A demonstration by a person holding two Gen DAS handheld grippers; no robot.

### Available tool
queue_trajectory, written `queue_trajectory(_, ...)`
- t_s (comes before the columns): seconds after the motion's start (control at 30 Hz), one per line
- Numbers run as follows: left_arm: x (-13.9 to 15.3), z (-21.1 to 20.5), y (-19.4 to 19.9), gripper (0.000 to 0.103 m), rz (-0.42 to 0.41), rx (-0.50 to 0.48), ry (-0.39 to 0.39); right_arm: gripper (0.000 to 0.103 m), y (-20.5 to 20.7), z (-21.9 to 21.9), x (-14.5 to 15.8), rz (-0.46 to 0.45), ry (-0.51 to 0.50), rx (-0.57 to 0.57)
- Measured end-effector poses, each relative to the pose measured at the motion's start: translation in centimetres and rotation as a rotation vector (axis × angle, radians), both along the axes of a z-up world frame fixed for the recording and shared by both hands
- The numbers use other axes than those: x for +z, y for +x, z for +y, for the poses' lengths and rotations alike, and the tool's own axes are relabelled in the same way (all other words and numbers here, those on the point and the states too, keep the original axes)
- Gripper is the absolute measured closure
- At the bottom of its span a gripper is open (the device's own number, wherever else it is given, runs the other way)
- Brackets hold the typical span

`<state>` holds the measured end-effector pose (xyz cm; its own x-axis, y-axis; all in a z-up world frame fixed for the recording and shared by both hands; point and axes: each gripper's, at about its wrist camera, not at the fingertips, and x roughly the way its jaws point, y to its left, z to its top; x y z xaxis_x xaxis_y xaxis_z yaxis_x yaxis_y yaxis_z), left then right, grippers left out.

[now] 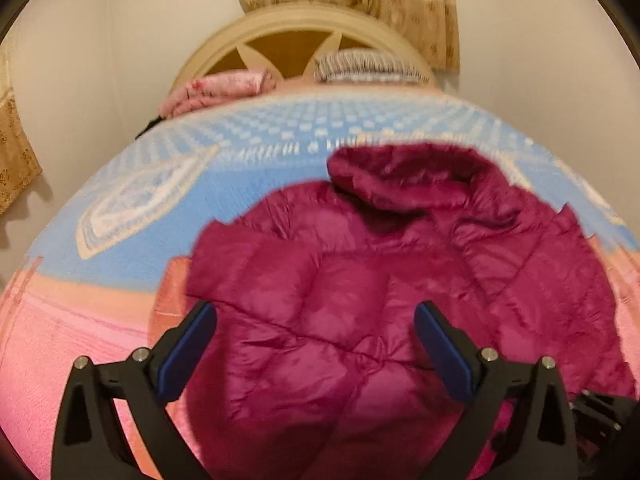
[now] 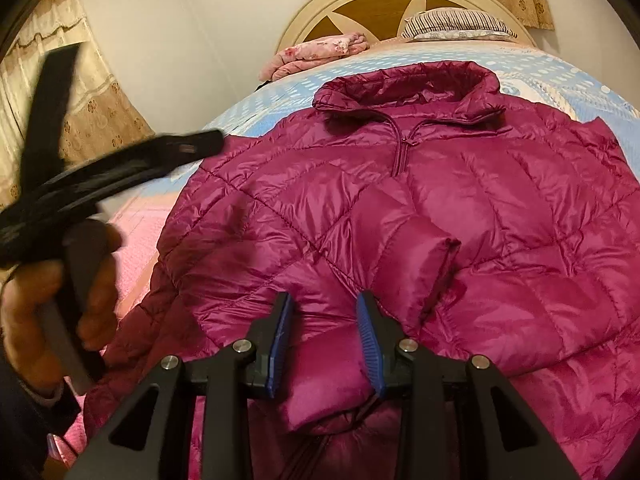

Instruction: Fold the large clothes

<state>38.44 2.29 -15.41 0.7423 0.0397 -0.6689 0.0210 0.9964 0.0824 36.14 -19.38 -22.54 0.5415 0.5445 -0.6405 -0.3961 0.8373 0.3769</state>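
Jaws of the right gripper (image 2: 326, 340) clamp the jacket (image 2: 440, 208) sleeve; left gripper (image 1: 316, 344) jaws stand apart.

Left gripper (image 1: 316, 344) — jaws spread wide, angled downward, pads clear. Right gripper (image 2: 326, 340) — jaws narrowed, pinching a sleeve fold (image 2: 412, 264).

Glossy quilted nylon-like jacket (image 2: 460, 208) on matt woven bedspread (image 1: 248, 184); wooden headboard (image 2: 384, 4).
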Motion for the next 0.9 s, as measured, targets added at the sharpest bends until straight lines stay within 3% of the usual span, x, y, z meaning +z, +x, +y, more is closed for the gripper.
queue_trajectory(0.1, -2.0, -0.4, 1.0, 0.001, 0.043, 0.011, 0.046, 0.068, -0.1, 0.0, 0.0, -0.003, 0.001, -0.002)
queue_trajectory(0.2, -3.1, -0.2, 1.2, 0.001, 0.065, 0.015, 0.045, 0.068, 0.0, 0.1, -0.2, -0.008, -0.006, -0.003)
queue_trajectory(0.8, -4.9, -0.4, 2.7, 0.0, 0.164, -0.005, 0.029, 0.068, 0.1, 0.6, -0.1, -0.007, -0.051, -0.008)
queue_trajectory(0.9, -5.0, -0.6, 2.7, 0.0, 0.158, 0.001, 0.039, 0.068, 0.1, 0.7, 1.3, -0.002, -0.075, -0.025)
